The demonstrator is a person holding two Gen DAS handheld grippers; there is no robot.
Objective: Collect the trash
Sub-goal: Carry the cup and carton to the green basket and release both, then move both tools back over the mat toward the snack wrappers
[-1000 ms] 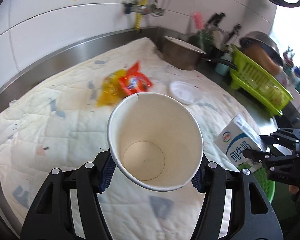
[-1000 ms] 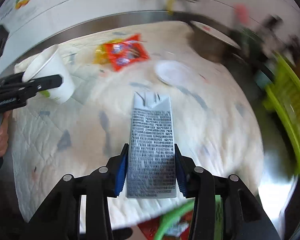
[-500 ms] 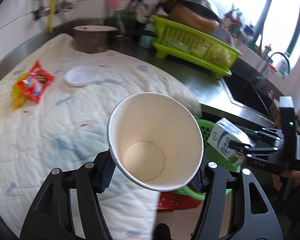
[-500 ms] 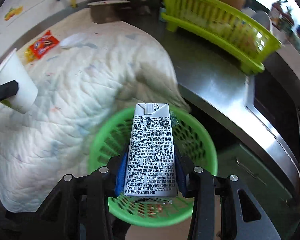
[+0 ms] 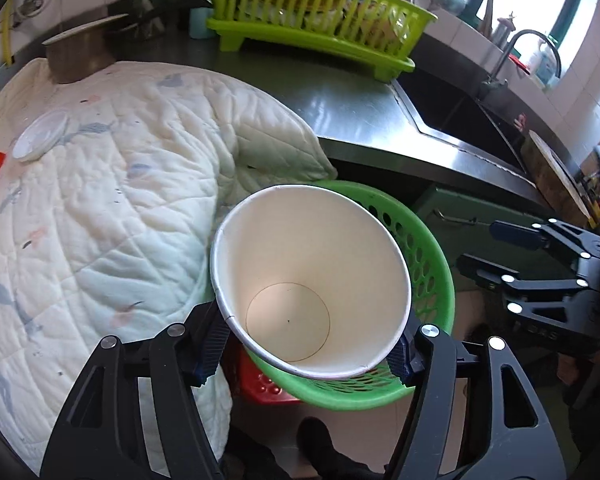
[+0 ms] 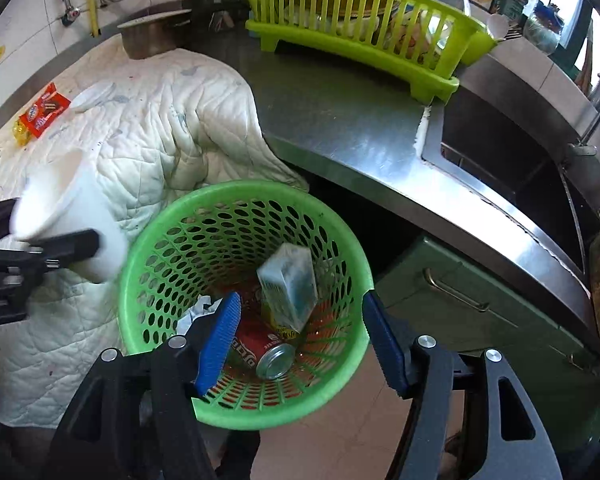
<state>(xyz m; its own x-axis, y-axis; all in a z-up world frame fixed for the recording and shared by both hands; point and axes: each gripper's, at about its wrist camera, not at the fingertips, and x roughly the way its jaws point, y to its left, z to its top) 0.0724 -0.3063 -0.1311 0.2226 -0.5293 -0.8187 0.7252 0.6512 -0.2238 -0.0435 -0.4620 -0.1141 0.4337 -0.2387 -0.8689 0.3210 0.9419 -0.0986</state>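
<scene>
My left gripper [image 5: 306,350] is shut on a white paper cup [image 5: 312,280] and holds it over the near rim of the green trash basket [image 5: 432,264]. The cup also shows in the right wrist view [image 6: 72,216], left of the basket [image 6: 172,216]. My right gripper [image 6: 300,336] is open and empty above the basket. The milk carton [image 6: 290,284] lies inside the basket, on a red soda can [image 6: 266,350] and crumpled paper [image 6: 198,312]. The right gripper also shows in the left wrist view [image 5: 496,252], open.
A white quilted cloth [image 5: 100,200] covers the counter, with a clear plastic lid [image 5: 40,140] and a red snack wrapper [image 6: 44,110] on it. A steel counter [image 6: 340,128], a lime dish rack [image 6: 364,28], a brown pot [image 5: 78,56] and a sink [image 6: 500,152] lie beyond.
My right gripper has opened and the milk carton has dropped into the basket. My left gripper has swung right with the cup, to over the basket rim.
</scene>
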